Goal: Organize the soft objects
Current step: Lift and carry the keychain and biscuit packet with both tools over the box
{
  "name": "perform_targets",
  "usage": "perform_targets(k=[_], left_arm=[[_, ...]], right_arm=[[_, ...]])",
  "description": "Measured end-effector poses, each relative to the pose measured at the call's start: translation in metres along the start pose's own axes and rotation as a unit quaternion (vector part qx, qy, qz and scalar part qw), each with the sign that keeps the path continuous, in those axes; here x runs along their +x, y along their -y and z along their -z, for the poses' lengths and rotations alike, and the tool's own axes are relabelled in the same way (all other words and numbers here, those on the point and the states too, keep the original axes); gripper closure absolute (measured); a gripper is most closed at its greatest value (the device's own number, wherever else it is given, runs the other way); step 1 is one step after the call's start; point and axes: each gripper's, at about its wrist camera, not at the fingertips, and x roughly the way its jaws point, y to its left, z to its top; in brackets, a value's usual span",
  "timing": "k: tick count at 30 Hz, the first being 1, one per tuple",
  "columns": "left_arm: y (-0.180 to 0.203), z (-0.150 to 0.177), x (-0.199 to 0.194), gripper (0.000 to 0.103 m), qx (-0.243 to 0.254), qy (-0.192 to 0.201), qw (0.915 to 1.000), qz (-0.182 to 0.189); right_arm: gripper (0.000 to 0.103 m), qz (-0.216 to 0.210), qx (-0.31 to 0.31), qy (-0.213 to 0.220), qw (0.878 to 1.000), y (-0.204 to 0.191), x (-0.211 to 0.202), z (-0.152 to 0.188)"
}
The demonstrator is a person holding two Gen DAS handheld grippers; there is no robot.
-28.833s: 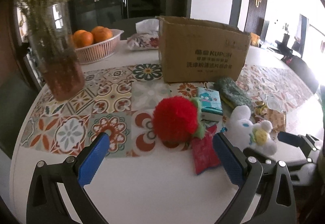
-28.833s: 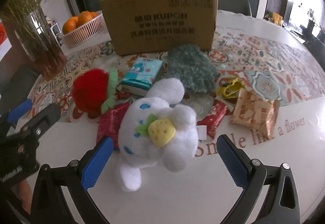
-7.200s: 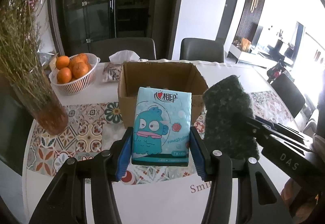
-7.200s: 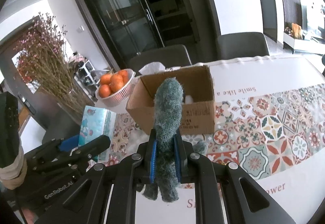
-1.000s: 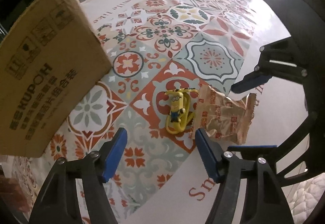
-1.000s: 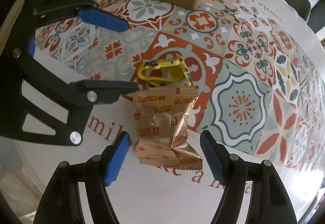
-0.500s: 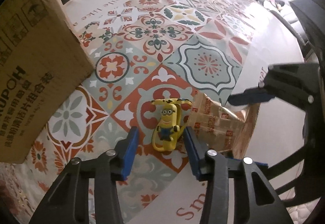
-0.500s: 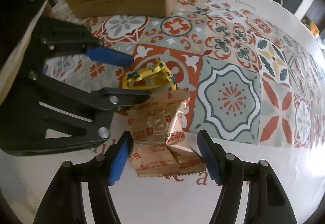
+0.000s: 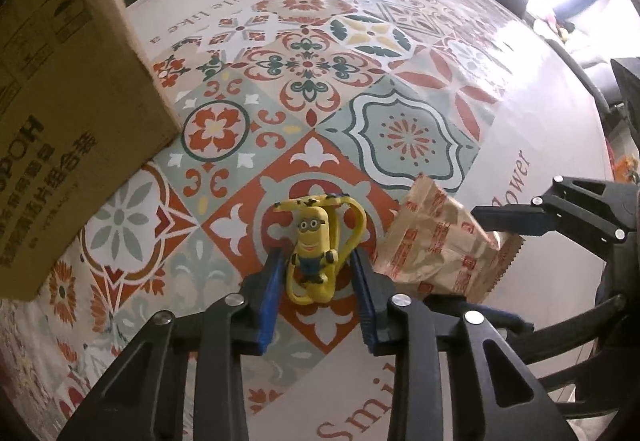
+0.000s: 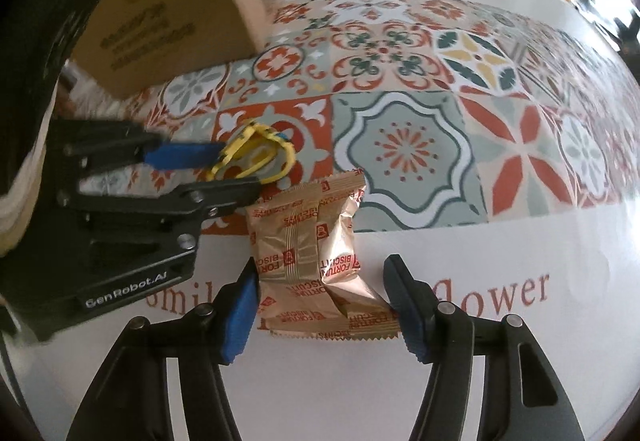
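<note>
- Yellow minion toy (image 9: 314, 261) lies on the bench (image 9: 540, 129), clamped between the left gripper (image 9: 316, 281) fingers.
- Biscuit packet (image 10: 316, 261) sits between the right gripper (image 10: 324, 301) fingers, spread apart, just beside the toy.
- Cardboard box (image 9: 60, 129) stands ahead-left; contents hidden.

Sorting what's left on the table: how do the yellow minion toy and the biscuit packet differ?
The minion toy is yellow, small and looped; the biscuit packet is gold-brown foil, larger and flat. The left gripper brackets the toy closely; the right gripper straddles the packet more widely. Both lie on the table.
</note>
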Motion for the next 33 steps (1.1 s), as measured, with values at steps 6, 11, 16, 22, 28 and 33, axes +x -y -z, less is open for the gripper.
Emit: perform_targets(k=[6,11,16,22,28,33], left_arm=[[-0.005,0.024,-0.014,0.079,-0.070,0.009,0.9972,-0.026],[-0.007,0.053,-0.033,0.079,-0.136,0.042,0.9894,-0.030],[-0.009,0.076,-0.050,0.079,-0.183,0.065,0.9802,-0.039],[-0.013,0.102,-0.072,0.079,-0.235,0.085,0.9673,-0.044],[-0.015,0.119,-0.104,0.079,-0.251,0.114,0.9589,-0.069],[-0.015,0.128,-0.135,0.079,-0.250,0.148,0.9524,-0.091]], right_arm=[[0.041,-0.024,0.047,0.023,0.998,-0.004,-0.023,0.016],[0.041,-0.036,0.058,0.027,0.997,-0.010,-0.022,0.020],[0.041,-0.041,0.057,0.041,0.997,-0.018,-0.029,0.025],[0.041,-0.044,0.043,0.063,0.996,-0.037,-0.044,0.028],[0.041,-0.057,0.033,0.087,0.994,-0.056,-0.063,0.028],[0.041,-0.064,0.022,0.113,0.991,-0.072,-0.083,0.026]])
